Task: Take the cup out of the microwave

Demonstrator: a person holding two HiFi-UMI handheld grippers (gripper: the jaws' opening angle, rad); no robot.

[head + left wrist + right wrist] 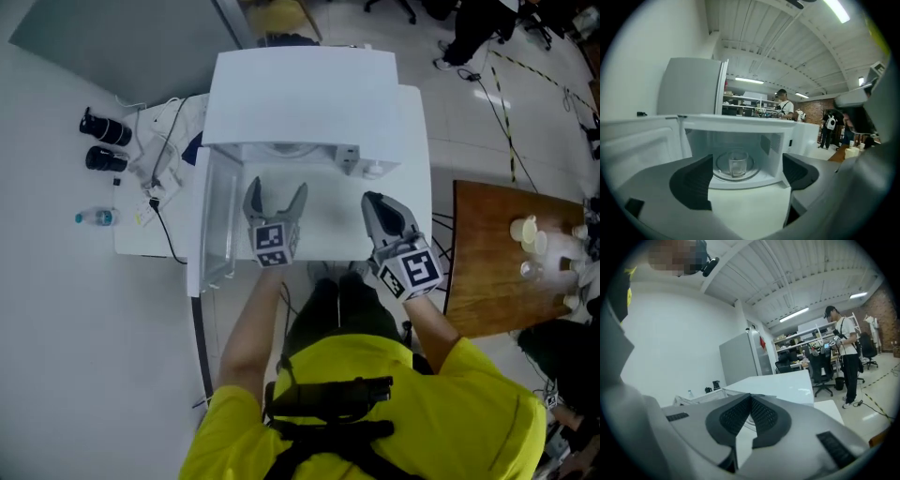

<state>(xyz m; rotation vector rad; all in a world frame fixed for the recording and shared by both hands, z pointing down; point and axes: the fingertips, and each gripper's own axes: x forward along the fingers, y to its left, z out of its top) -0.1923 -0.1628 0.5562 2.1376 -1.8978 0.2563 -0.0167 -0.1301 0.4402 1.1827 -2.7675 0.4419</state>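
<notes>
A white microwave (300,84) stands on a white table with its door (211,220) swung open to the left. Inside, a clear glass cup (737,165) stands upright on the glass turntable (723,174); the head view hides it under the microwave's top. My left gripper (277,187) is open in front of the cavity, short of the cup, which shows far off between its pads (691,183). My right gripper (377,200) hovers to the right of the opening, shut with nothing in it, its tips meeting (750,398).
Left of the microwave lie two black cylinders (105,128), a small water bottle (96,217) and a black cable (164,220). A wooden table (487,281) with pale cups stands at the right. A person (843,357) stands far back in the room.
</notes>
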